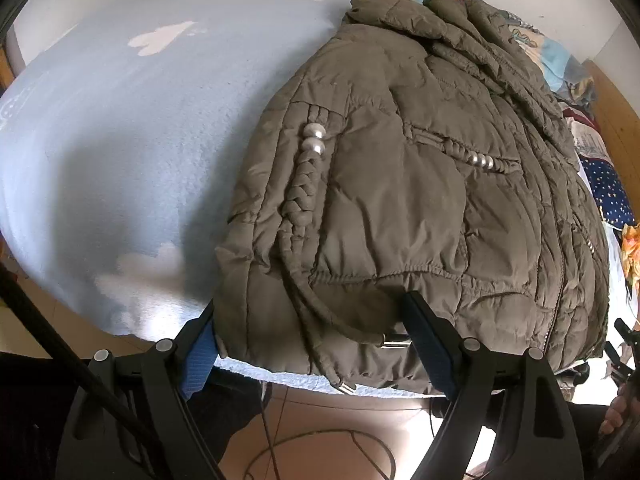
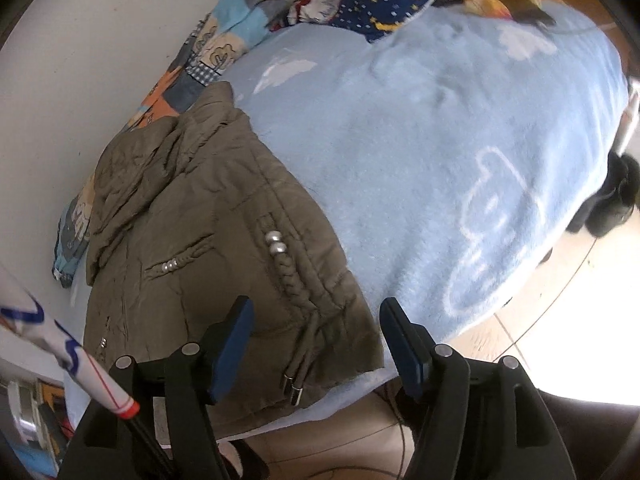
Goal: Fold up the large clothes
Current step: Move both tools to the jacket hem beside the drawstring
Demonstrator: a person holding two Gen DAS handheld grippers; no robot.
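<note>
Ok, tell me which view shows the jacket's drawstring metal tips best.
The right wrist view: both metal tips lie side by side, unobstructed, at the jacket hem. The left wrist view shows one tip at the hem, another partly behind a finger.

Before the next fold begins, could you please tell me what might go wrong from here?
The puffy olive quilted jacket lies at the near edge of the light blue fleece blanket, so a pull could drag it off. Its metal-tipped drawstrings dangle by the open right tool and may snag.

Both grippers — left gripper (image 1: 310, 330), right gripper (image 2: 316, 340) — agape, angled downward
</note>
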